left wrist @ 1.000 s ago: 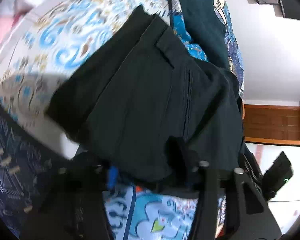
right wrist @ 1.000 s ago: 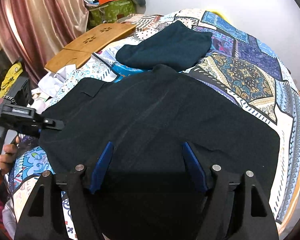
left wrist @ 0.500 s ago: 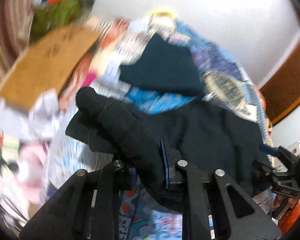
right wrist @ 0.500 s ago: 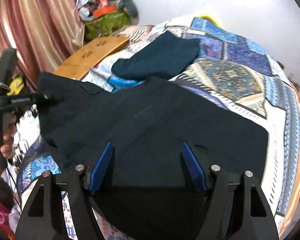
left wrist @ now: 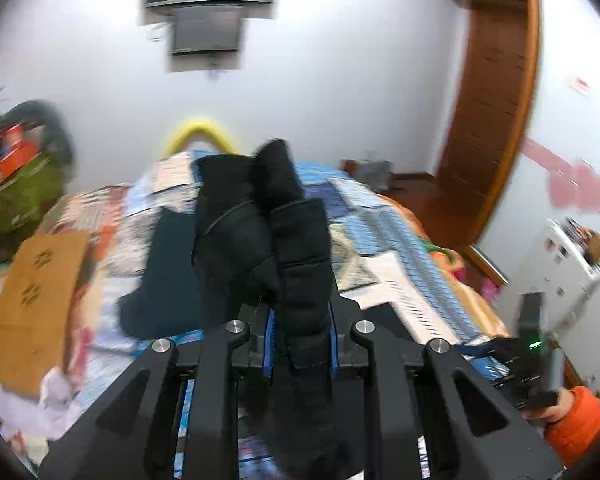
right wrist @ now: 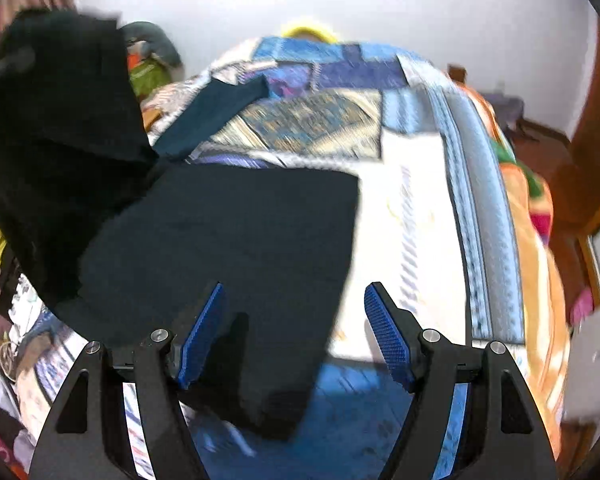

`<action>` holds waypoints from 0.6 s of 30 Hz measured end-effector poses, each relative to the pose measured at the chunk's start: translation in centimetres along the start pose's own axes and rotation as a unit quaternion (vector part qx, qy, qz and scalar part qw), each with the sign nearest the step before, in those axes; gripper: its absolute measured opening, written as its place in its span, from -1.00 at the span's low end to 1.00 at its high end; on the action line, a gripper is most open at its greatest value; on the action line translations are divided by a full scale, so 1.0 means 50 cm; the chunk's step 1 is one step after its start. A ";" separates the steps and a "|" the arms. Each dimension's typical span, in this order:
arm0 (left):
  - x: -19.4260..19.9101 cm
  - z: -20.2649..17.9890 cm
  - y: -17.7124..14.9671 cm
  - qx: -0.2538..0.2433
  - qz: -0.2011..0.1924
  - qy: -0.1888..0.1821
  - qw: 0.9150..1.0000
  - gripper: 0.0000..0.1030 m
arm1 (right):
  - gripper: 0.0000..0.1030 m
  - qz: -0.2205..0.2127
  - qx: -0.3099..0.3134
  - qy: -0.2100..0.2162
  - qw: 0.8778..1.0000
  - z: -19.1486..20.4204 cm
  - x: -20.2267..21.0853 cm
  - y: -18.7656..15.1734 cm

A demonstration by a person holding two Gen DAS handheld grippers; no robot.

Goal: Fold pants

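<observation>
The black pants (right wrist: 236, 232) lie on the patterned bed quilt (right wrist: 412, 184), with one end lifted high at the left (right wrist: 60, 128). My left gripper (left wrist: 302, 332) is shut on a bunched fold of the pants (left wrist: 300, 256) and holds it up in the air. My right gripper (right wrist: 296, 332) is open, its blue pads (right wrist: 388, 336) on either side of the near right edge of the pants, holding nothing. In the left wrist view the right gripper (left wrist: 532, 344) shows at the far right, in a hand with an orange sleeve.
A folded dark teal garment (left wrist: 168, 280) lies on the quilt farther back; it also shows in the right wrist view (right wrist: 216, 116). A wooden lap table (left wrist: 32, 280) and a cluttered green box (left wrist: 20, 196) stand at the left. A wooden door frame (left wrist: 496, 92) is at the right.
My left gripper has lifted its end of the pants up off the bed and swung it over. My right gripper has drawn back toward the pants' near right edge, still open.
</observation>
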State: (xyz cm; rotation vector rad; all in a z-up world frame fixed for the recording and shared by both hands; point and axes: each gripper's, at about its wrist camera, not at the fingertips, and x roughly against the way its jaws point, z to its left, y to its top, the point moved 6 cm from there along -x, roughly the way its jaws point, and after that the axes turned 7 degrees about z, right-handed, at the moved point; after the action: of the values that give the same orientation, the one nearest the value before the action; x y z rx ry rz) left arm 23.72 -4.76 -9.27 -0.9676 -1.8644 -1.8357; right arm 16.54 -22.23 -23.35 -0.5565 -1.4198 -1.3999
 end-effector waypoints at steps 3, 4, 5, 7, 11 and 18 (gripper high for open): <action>-0.054 -0.089 0.006 -0.034 0.019 -0.035 0.999 -0.62 | 0.34 0.014 -0.007 0.012 1.000 -0.006 -0.018 -0.029; -0.069 -0.113 0.003 -0.042 0.027 -0.045 0.998 -0.62 | 0.34 0.007 -0.010 0.016 1.000 -0.009 -0.015 -0.033; -0.092 -0.140 -0.006 -0.050 0.041 -0.060 0.996 -0.62 | 0.34 0.004 -0.014 0.022 1.000 -0.014 -0.009 -0.035; -0.137 -0.180 -0.037 -0.059 0.081 -0.086 0.991 -0.62 | 0.34 -0.003 -0.030 0.031 0.999 -0.025 0.005 -0.038; -0.210 -0.243 -0.135 -0.088 0.165 -0.123 0.975 -0.59 | 0.34 -0.007 -0.045 0.027 0.999 -0.044 0.022 -0.052; -0.229 -0.281 -0.226 -0.113 0.249 -0.133 0.953 0.04 | 0.34 -0.006 -0.054 0.024 0.998 -0.057 0.037 -0.084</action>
State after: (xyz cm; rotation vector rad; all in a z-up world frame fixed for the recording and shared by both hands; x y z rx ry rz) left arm 21.15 -20.14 -23.87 -1.6621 -1.3740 -1.6828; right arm 13.14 -26.38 -24.19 -0.5799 -1.3177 -1.4967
